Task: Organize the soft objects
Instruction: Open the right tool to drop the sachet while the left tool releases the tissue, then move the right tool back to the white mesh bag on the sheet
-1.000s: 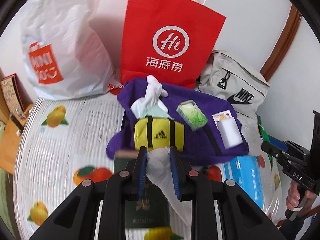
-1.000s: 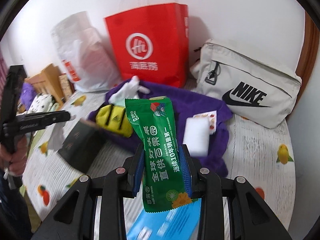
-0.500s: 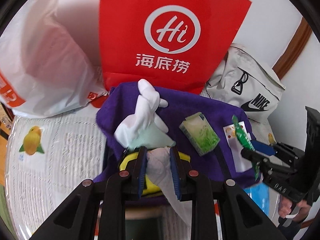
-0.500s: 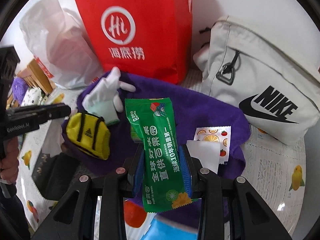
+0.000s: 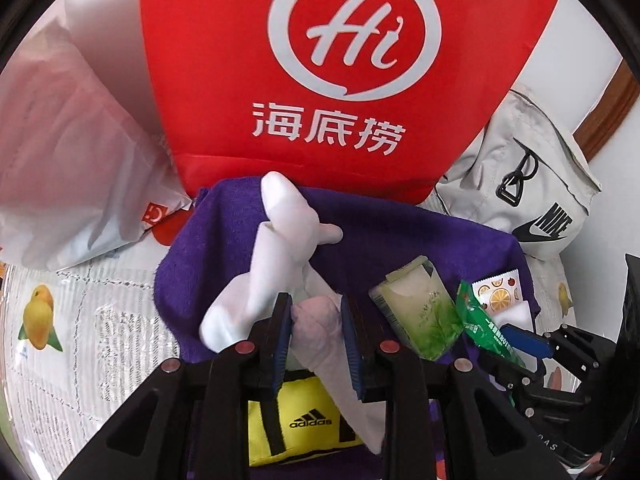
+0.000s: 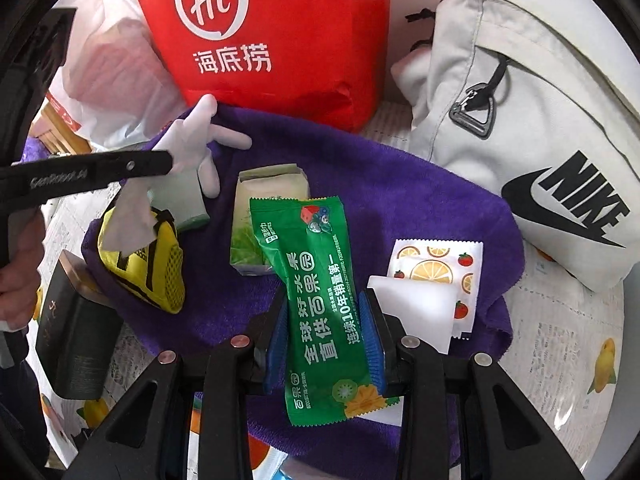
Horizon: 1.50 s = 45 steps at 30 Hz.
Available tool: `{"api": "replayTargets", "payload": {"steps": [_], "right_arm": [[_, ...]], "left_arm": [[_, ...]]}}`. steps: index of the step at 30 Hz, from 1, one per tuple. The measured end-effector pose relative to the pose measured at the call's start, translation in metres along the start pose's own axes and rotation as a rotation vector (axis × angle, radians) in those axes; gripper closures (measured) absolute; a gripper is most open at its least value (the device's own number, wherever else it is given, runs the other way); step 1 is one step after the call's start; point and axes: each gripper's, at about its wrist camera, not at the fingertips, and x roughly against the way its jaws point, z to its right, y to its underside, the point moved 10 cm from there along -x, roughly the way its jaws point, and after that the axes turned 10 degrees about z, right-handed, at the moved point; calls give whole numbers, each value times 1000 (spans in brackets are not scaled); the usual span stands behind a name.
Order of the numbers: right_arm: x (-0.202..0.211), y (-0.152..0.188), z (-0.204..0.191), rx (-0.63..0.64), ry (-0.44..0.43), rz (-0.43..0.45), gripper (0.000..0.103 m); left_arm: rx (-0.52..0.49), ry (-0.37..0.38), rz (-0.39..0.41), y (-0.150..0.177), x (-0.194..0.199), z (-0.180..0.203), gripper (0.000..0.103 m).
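Our left gripper (image 5: 316,334) is opening its jaws around a crumpled white tissue (image 5: 320,330) above the yellow Adidas pouch (image 5: 298,424). Our right gripper (image 6: 326,338) clamps a green wet-wipe packet (image 6: 320,292) over the purple towel (image 6: 400,196), beside the white glove (image 6: 192,140).

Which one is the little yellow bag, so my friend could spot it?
Find the big red paper bag at the back; a purple towel lies in front of it. The little yellow bag sits on the towel's left edge, below the white glove. Only it is bright yellow, with black straps.
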Motion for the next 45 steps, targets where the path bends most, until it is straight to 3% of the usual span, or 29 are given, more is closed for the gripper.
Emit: {"api": "replayTargets", "payload": {"steps": [3, 4, 6, 8, 20, 28, 36, 40, 45], "right_arm": [[-4, -1, -1, -2, -14, -3, 65], [-5, -2, -2, -3, -20, -3, 64], [-3, -3, -3, 2, -33, 13, 52], [0, -5, -5, 11, -36, 25, 43], [67, -3, -19, 8, -31, 121, 43], [119, 33, -49, 26, -33, 168, 43], [156, 95, -98, 37, -112, 174, 43], [161, 137, -117, 3, -143, 121, 43], [163, 179, -131, -15, -148, 91, 43]], "left_arm": [[-2, 6, -6, 0, -3, 3, 51], [-2, 4, -3, 0, -3, 4, 49], [2, 8, 10, -3, 1, 5, 45], [4, 5, 19, -5, 6, 4, 42], [-6, -2, 60, 11, 65, -5, 41], [-24, 0, 76, 62, 127, -11, 41], [-15, 6, 118, 123, 183, -21, 41], [-16, 7, 113, 157, 193, -26, 41], [-34, 16, 47, 211, 184, -32, 37]]}}
